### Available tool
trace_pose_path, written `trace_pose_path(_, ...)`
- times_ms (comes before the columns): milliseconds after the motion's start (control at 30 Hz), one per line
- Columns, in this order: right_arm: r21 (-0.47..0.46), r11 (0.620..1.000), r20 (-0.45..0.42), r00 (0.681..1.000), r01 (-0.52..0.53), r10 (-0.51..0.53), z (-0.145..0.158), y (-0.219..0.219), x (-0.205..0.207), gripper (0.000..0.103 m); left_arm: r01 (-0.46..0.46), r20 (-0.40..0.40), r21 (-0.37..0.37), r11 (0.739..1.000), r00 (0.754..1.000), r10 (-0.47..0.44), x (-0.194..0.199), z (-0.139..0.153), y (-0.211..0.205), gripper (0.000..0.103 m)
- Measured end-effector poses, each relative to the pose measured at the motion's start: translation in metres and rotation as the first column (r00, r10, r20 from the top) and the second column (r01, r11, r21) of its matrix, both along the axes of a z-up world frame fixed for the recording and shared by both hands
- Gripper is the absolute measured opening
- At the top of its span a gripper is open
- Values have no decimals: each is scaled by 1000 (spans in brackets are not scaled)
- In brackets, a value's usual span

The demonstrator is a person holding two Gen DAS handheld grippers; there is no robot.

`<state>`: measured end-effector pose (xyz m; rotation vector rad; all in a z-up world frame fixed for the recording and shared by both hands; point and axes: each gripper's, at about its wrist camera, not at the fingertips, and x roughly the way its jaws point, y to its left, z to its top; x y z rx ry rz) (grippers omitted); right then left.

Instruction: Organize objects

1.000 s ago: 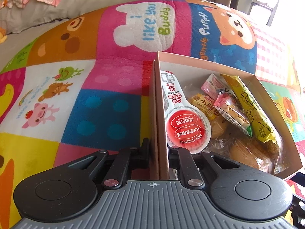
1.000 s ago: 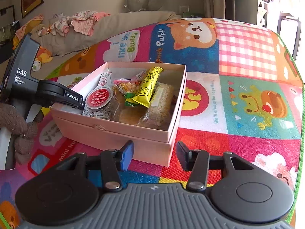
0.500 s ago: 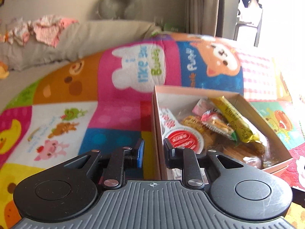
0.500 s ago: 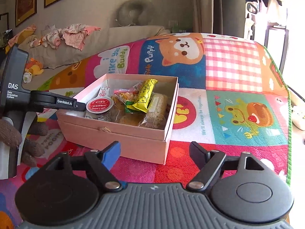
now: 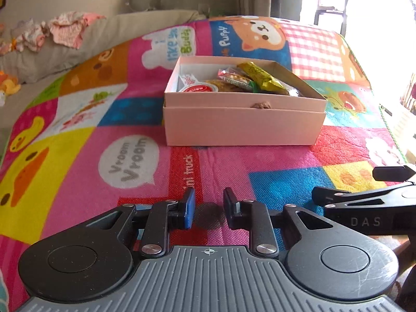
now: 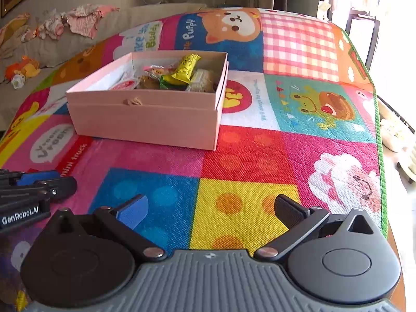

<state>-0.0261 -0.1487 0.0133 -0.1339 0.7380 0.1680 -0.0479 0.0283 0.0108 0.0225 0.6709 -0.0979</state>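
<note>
Left wrist view: the left gripper (image 5: 206, 205) hovers low over a bright cartoon play mat (image 5: 78, 135), its jaws a narrow gap apart and holding nothing. Ahead of it, well apart, sits a pink box (image 5: 241, 122) with its top open. Snacks lie inside: a round red-lidded cup (image 5: 199, 88) at the left, a yellow wrapped bar (image 5: 262, 79) across the middle, other packets beside them. No loose items show on the mat, so the sorting looks largely done (a lid, if one exists, is not in view). Half a second ago these jaws straddled the box's left wall; now they are clear of it and pulled back.

Right wrist view: the right gripper (image 6: 210, 212) also hangs over the mat, jaws spread wide and empty. The box lies ahead and to the left, with the yellow bar and the cup inside. The tip of the left gripper pokes in at the lower left edge. Against the earlier frame, the box appears farther off, and the left tool no longer touches it; both tools seem withdrawn, suggesting the job is finishing.
</note>
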Motion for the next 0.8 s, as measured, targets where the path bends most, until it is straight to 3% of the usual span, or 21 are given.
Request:
trace_pose_path(100,37,999,-30,999,22,-21,-3,-4,8,103,-4,35,24,1000,999,4,-2,-4,-5,28)
trace_pose_path(233,17,998,25,998,59,-59,-6,0,12,103,-21,32,-30,999,999,22,5,-3,0,28)
trace_pose_path(300,14,1000,30,999,27,-28,-5,3,12,103,-30,35,-40,999,999,31,6,-4,0,28)
trace_pose_path(367,24,1000,24,1000,-18,18,-5,4,12,103,-28,41,-13,1000,999,28,6,-4,-4,28)
trace_pose_path(467,50,999,10,1000,-8,7,-5,3,17,103,-25,45,10,1000,999,25,5,-4,-8,28)
trace_pose_path(800,7,991,67,989,130,-130,-7,8,5,103,-27,44,-13,1000,999,28,4,-5,-4,28)
